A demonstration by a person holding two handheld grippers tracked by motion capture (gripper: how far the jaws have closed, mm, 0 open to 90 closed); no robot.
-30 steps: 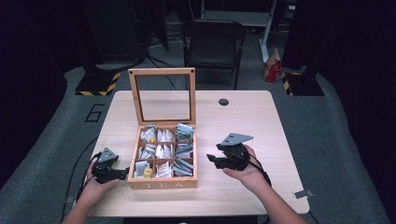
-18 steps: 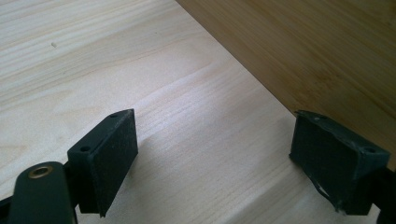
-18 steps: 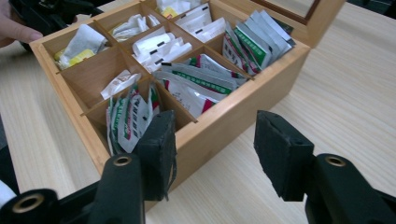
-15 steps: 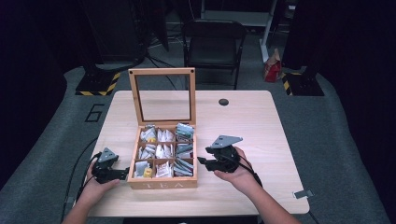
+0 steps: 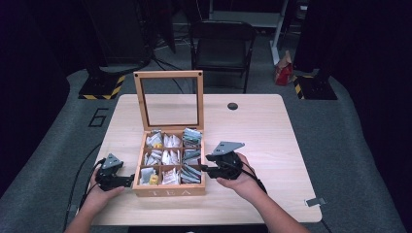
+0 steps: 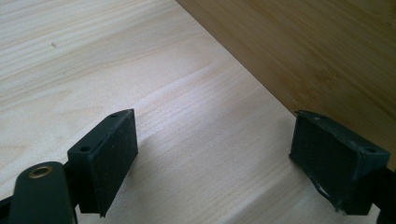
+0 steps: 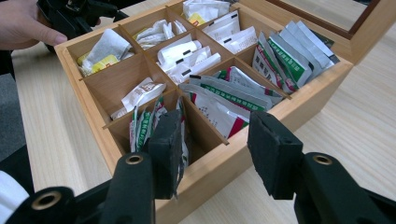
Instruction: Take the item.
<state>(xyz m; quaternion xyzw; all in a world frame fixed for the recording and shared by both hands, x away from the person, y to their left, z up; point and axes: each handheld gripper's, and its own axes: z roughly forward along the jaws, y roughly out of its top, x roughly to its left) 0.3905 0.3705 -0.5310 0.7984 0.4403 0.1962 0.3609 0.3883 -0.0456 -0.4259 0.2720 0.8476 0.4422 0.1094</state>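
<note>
Wooden nine-compartment tea box (image 5: 167,190) sits lid-up, full of sachets; nothing taken yet. Right tongs (image 7: 212,144) released, straddling its near wall; left tongs (image 6: 215,158) released on table (image 6: 93,56).

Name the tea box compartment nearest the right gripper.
The front-right compartment of the tea box, nearest the person: the open right gripper hovers at that corner, its green-and-white packets lying just beyond the jaws.

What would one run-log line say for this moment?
left tongs: open, beside tea box | right tongs: open, at box's right wall | lid: upright | tea bags: in compartments
</note>
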